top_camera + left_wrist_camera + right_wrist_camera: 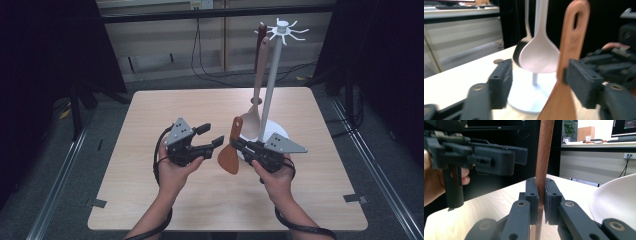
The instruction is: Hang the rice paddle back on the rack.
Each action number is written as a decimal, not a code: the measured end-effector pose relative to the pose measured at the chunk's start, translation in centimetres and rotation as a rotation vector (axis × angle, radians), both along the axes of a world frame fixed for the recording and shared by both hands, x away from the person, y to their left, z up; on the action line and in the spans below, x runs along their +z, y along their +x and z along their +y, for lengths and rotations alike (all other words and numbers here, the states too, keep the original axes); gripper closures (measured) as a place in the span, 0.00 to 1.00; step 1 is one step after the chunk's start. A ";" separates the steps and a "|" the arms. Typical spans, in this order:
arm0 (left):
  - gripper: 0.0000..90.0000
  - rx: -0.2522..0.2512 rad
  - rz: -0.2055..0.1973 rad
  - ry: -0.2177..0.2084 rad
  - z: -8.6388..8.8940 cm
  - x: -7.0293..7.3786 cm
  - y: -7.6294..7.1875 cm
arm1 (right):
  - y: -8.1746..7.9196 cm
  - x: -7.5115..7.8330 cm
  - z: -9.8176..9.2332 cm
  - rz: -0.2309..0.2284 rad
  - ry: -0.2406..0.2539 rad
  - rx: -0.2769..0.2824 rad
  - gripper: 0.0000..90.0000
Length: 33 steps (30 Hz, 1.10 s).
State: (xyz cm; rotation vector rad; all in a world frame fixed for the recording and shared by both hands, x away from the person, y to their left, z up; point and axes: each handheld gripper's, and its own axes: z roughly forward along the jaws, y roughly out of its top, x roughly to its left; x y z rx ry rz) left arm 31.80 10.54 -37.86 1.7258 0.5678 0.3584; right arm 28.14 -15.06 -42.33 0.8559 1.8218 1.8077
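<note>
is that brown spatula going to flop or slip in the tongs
Probably stiff: the spatula stands straight in the right tongs, with no visible bend. It may pivot, since the pads clamp only its narrow handle while the wide blade hangs below. It looks thin and flat, so likely light.

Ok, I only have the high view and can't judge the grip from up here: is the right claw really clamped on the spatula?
Observer: Yes. In the right gripper view both pads of the right claw press flat on the handle of the spatula.
Operator: And the left claw?
Observer: Open. In the left gripper view the left claw straddles the spatula, and the pad at the picture's left stands clear of the wood.
Operator: Is there a hole for hanging it?
Observer: Yes, a slot near the handle's top end, with the white spoon hanging on the rack behind it.
</note>
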 end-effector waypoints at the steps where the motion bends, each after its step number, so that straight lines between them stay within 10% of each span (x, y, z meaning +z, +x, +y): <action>1: 0.36 0.023 0.000 0.008 0.0 -0.1 0.0 | 0.0 0.1 -0.1 -0.002 0.002 0.007 0.93; 13: 0.08 0.082 0.036 0.076 1.7 -2.0 1.0 | 0.0 0.4 -1.4 0.015 -0.006 0.059 0.93; 33: 0.02 0.088 0.144 0.098 4.1 -5.1 1.7 | 0.1 1.6 -3.1 0.018 0.016 0.117 0.93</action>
